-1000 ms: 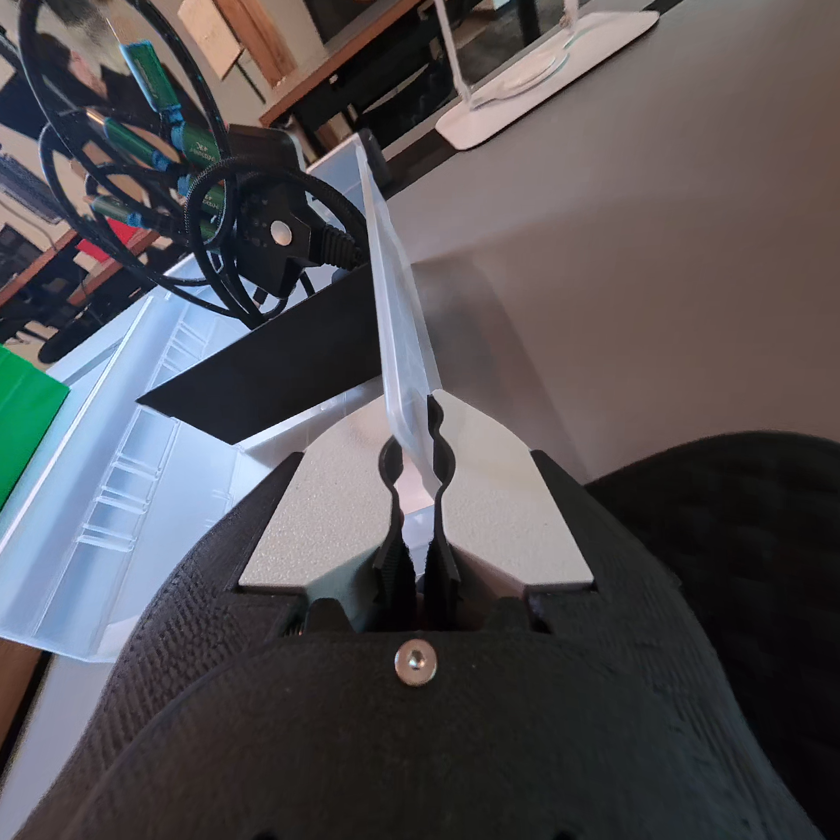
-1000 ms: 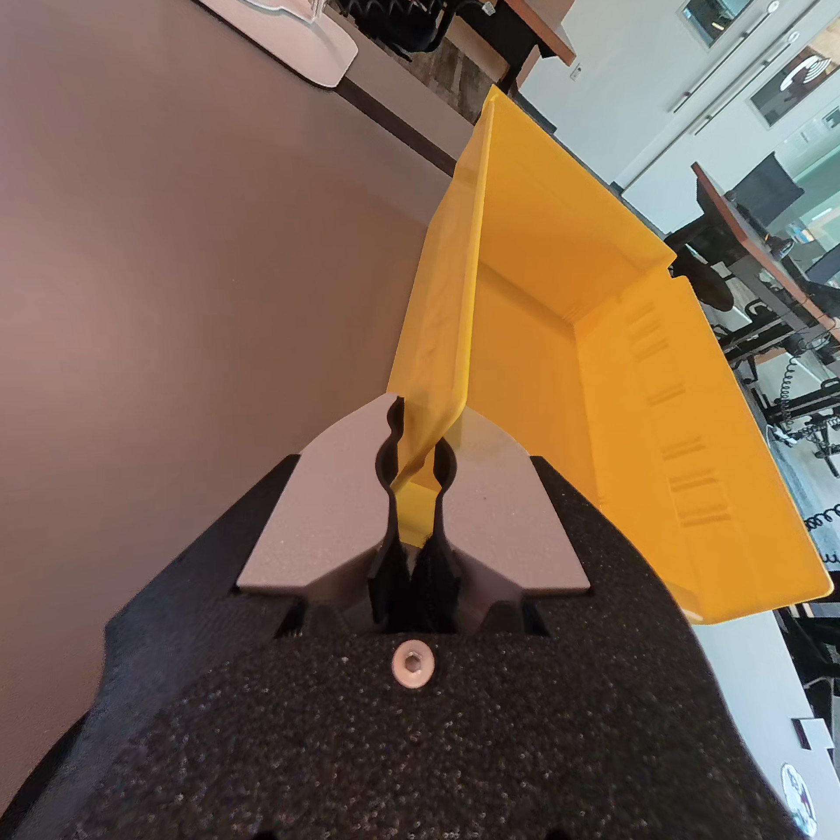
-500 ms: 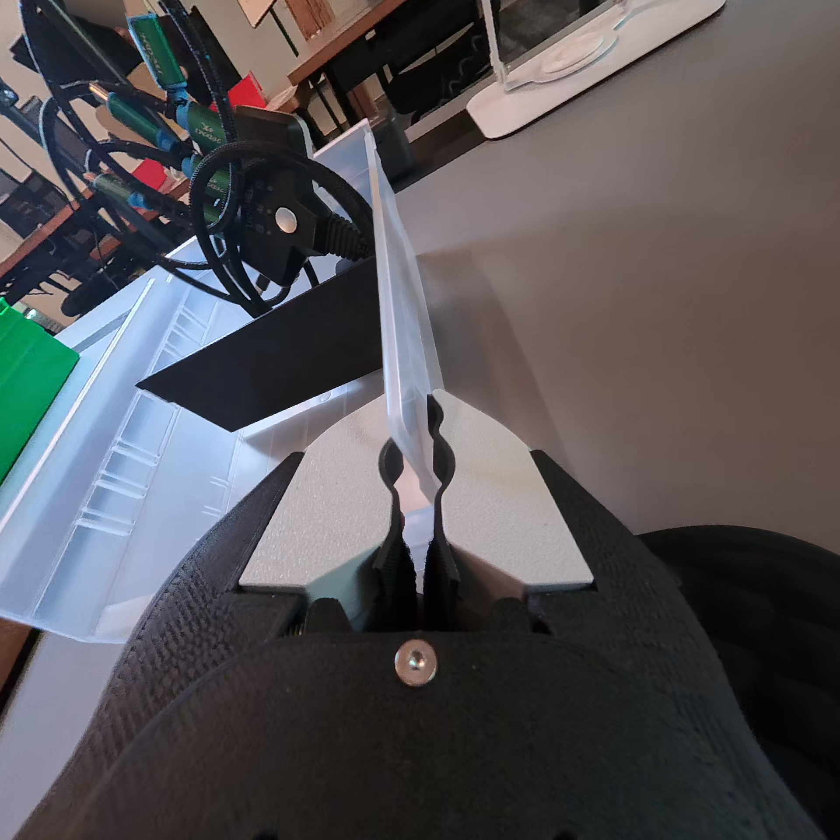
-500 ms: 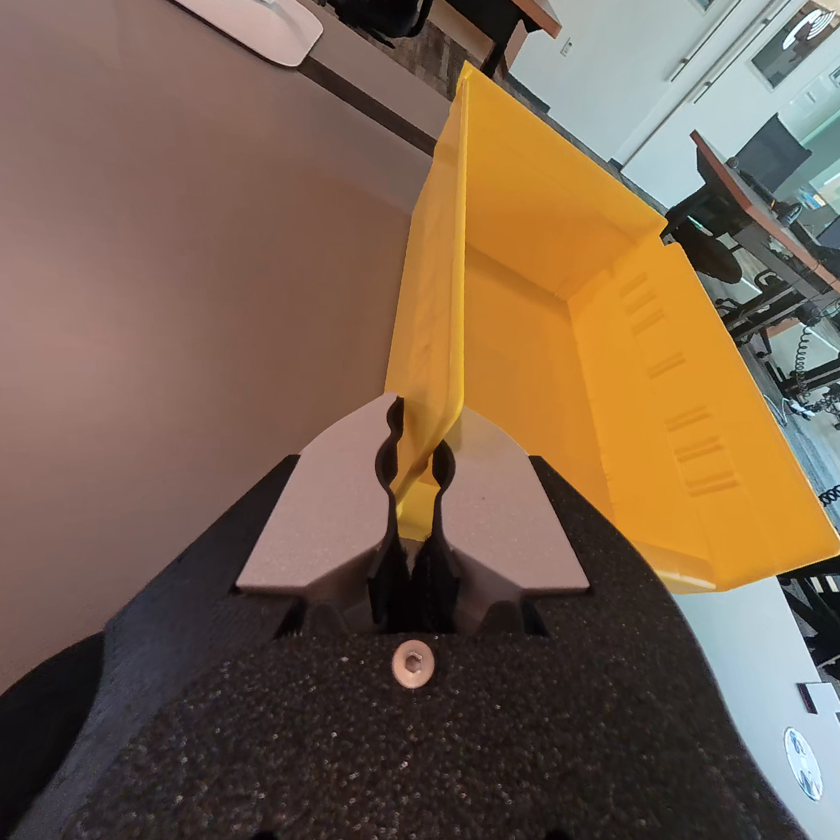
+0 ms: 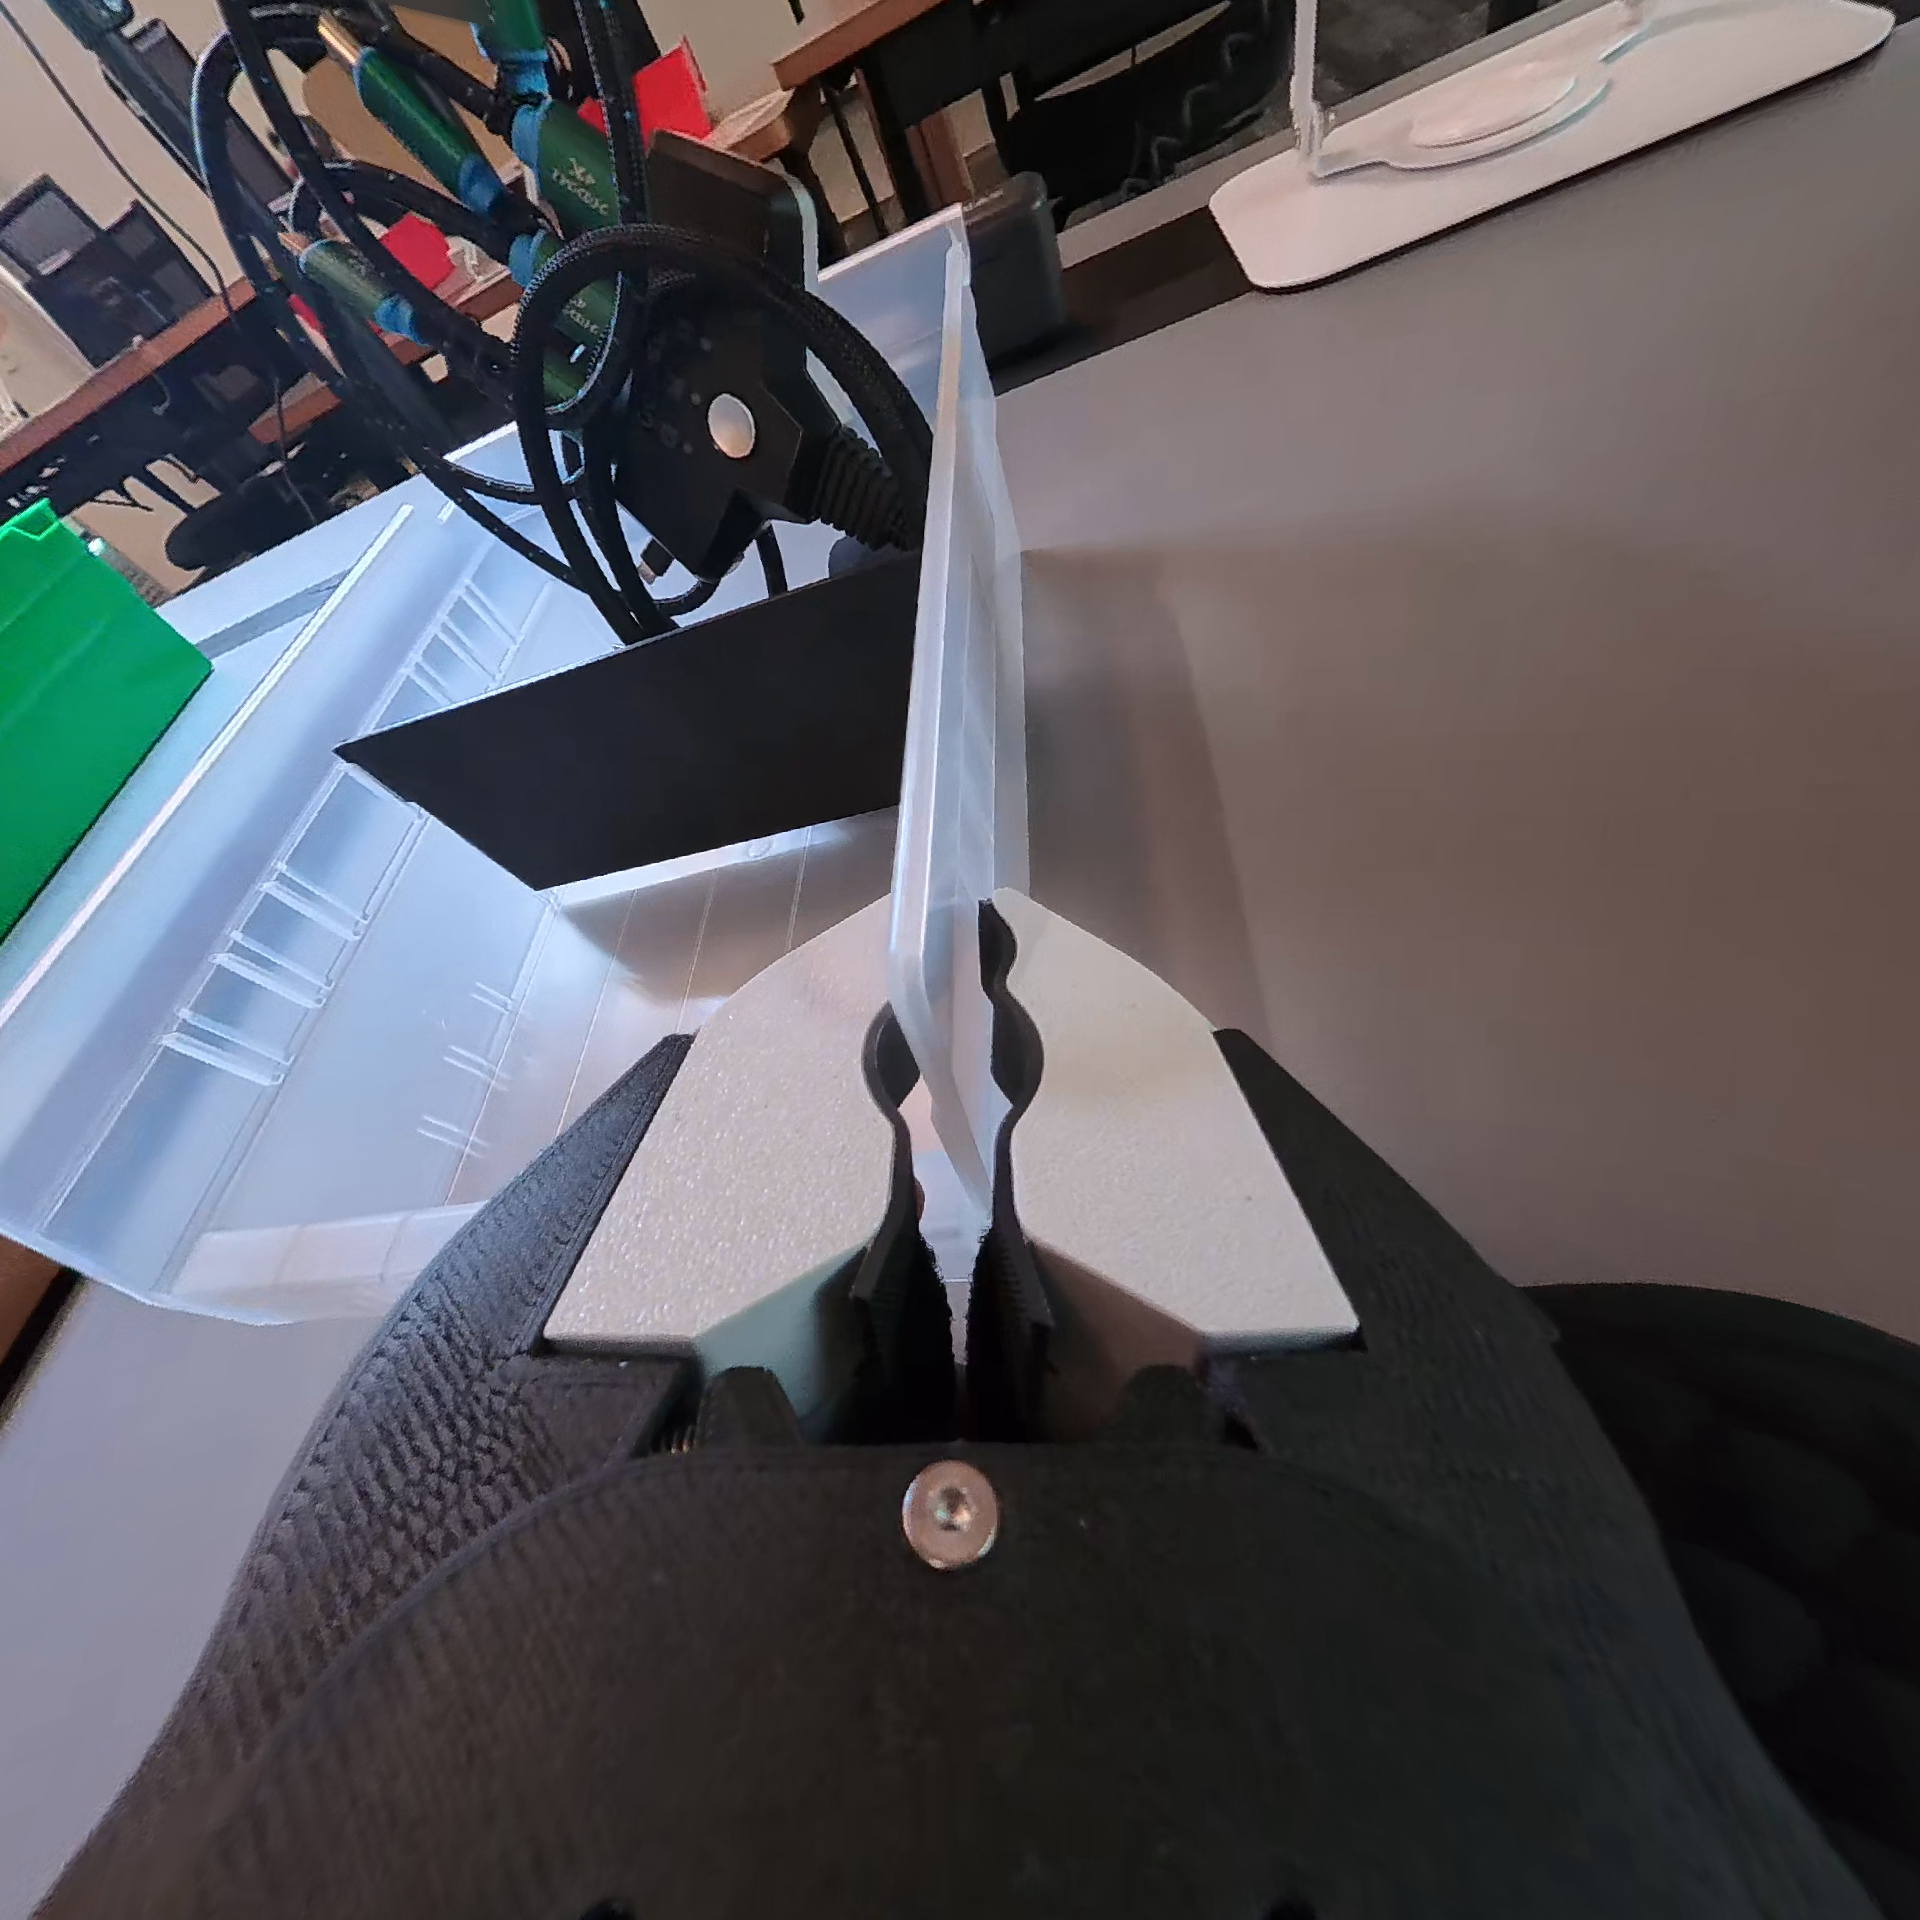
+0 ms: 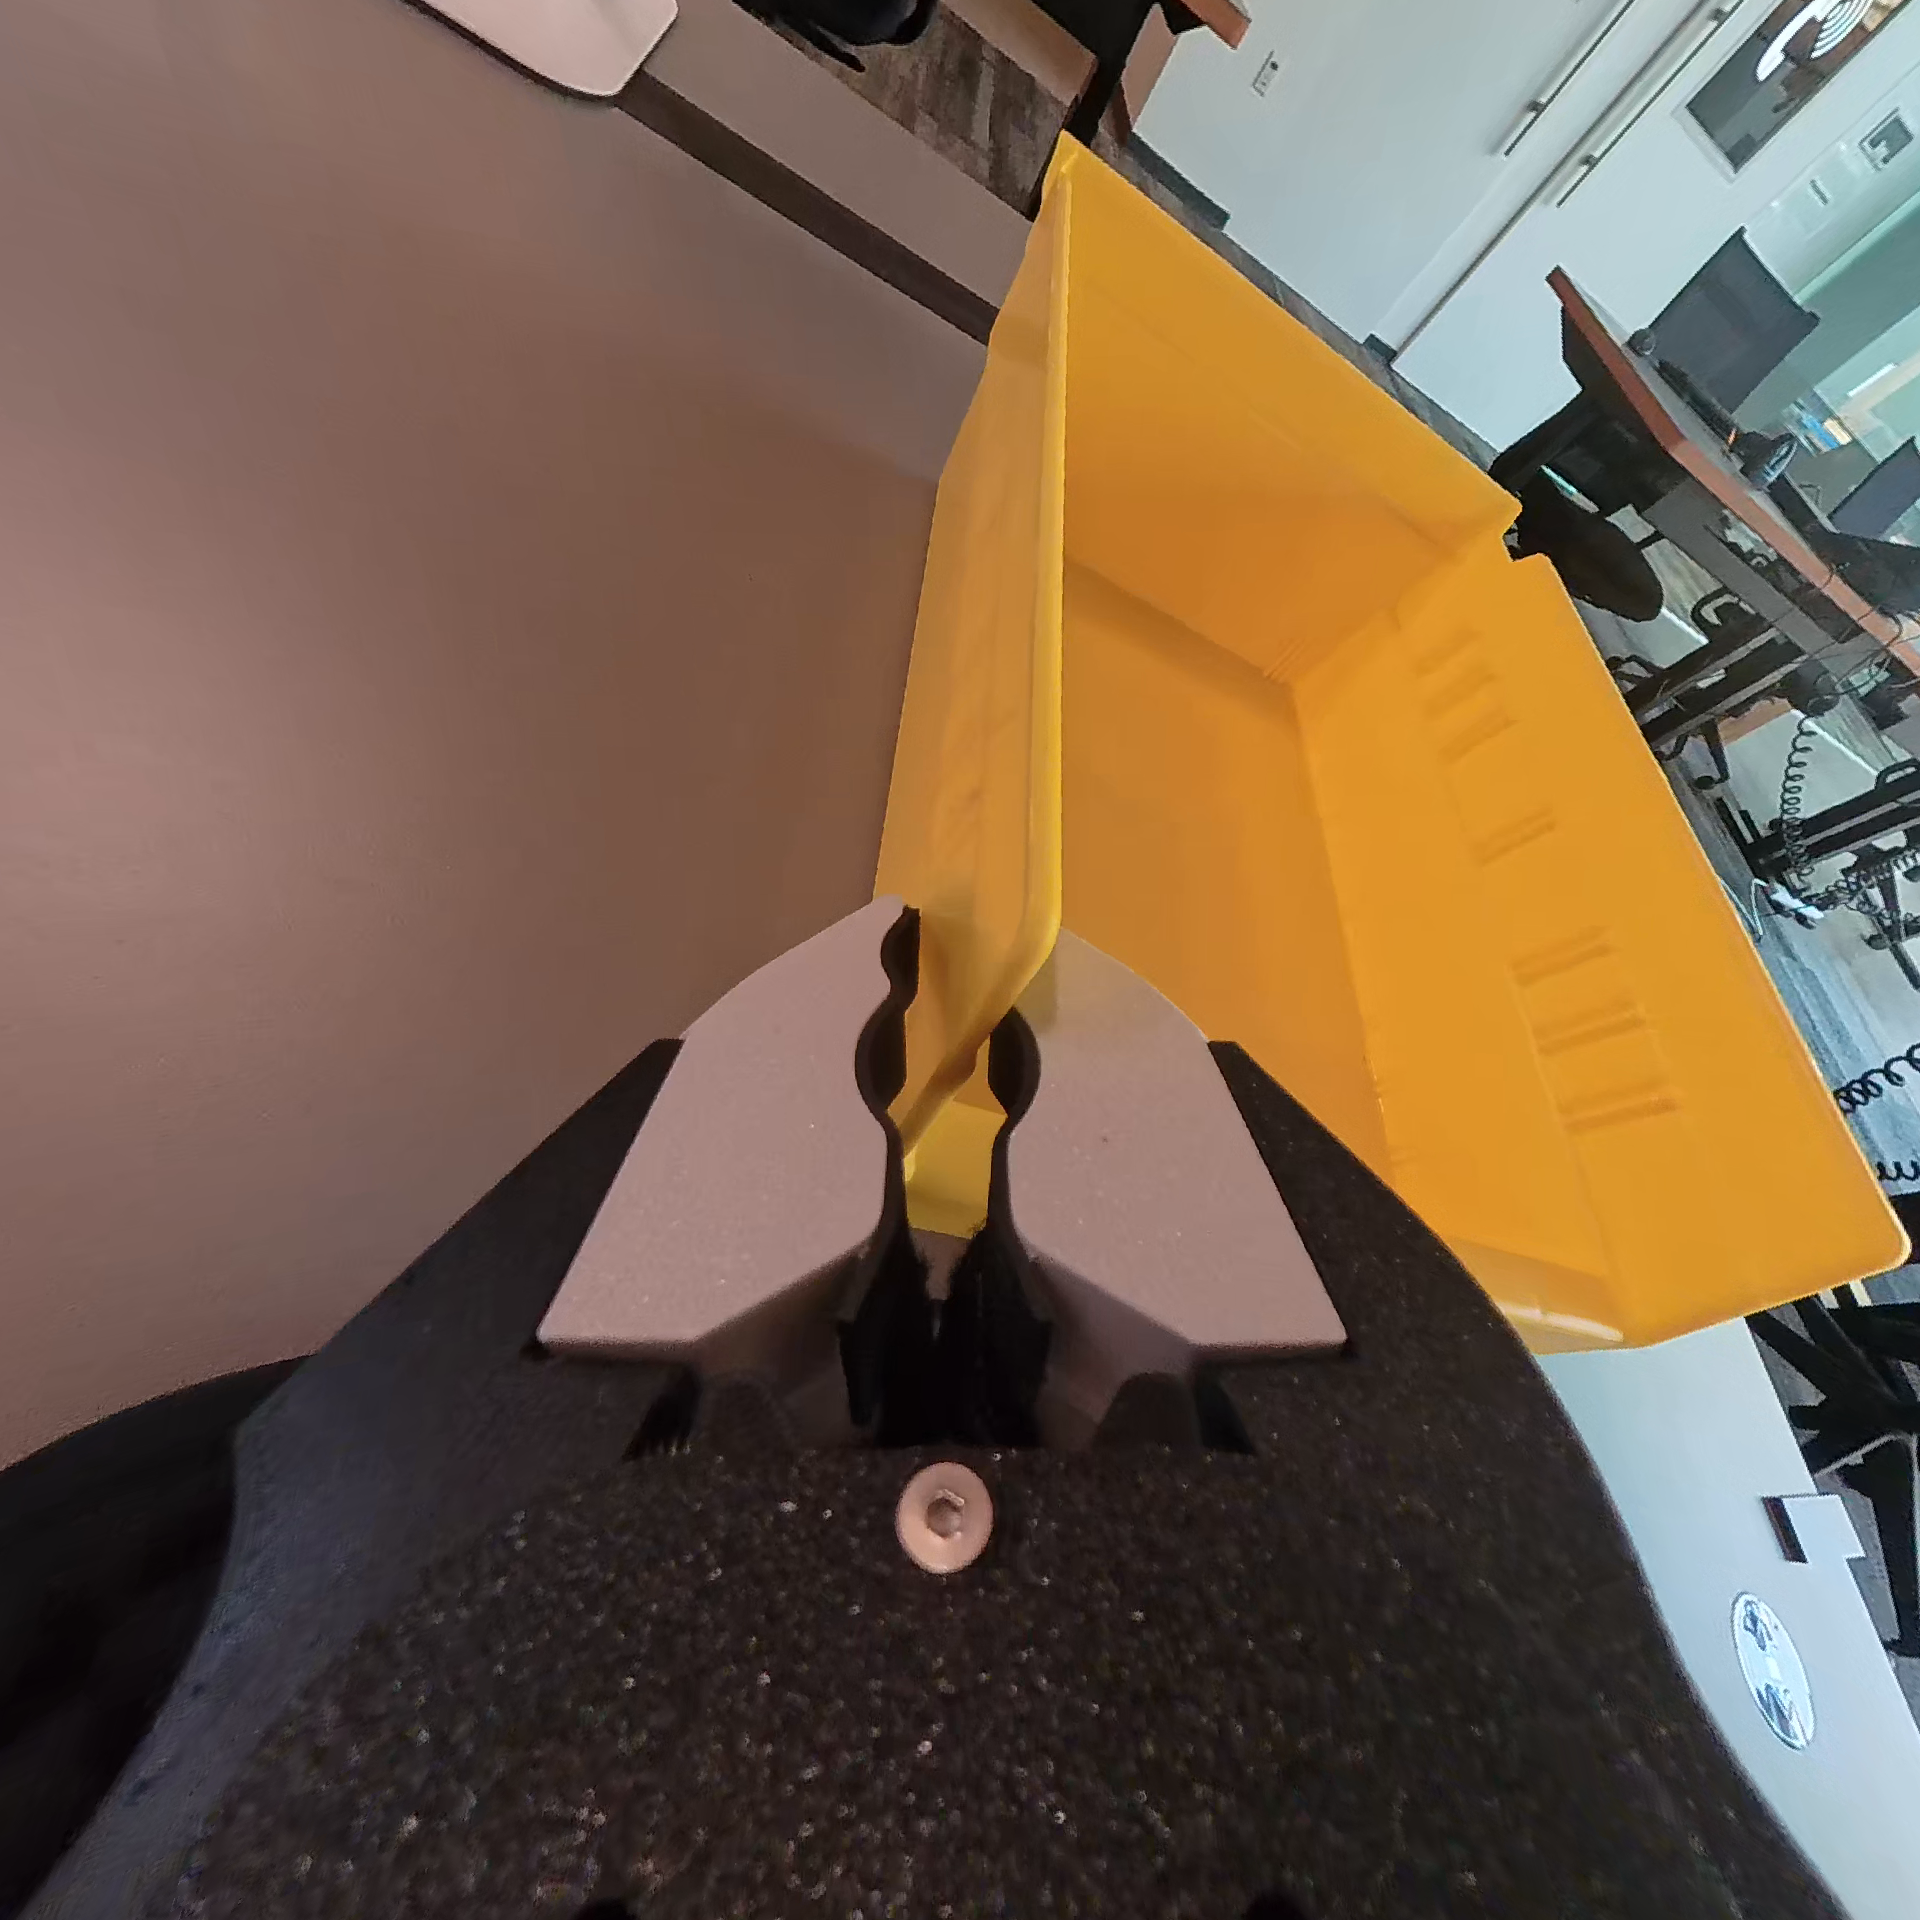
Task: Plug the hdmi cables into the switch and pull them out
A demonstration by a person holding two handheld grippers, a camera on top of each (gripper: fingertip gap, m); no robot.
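My left gripper (image 5: 951, 1023) is shut on the near wall of a clear plastic bin (image 5: 312, 935) and holds it tilted. At the bin's far end lie a black HDMI switch (image 5: 717, 416) and coiled black braided HDMI cables (image 5: 582, 260) with green plugs (image 5: 566, 166), behind a black divider (image 5: 665, 758). I cannot tell whether the plugs sit in the switch. My right gripper (image 6: 951, 1023) is shut on the near wall of an empty yellow bin (image 6: 1455, 831), also held tilted.
Both bins are over a grey-brown tabletop (image 5: 1507, 623). A white flat stand base (image 5: 1507, 135) lies at the table's far side. A green bin (image 5: 73, 686) stands to the left. Desks and office chairs fill the background.
Both views have swung over the last second: the clear bin and its cables sit lower in the left wrist view, and the yellow bin has shifted slightly in the right wrist view. Both grips are unchanged.
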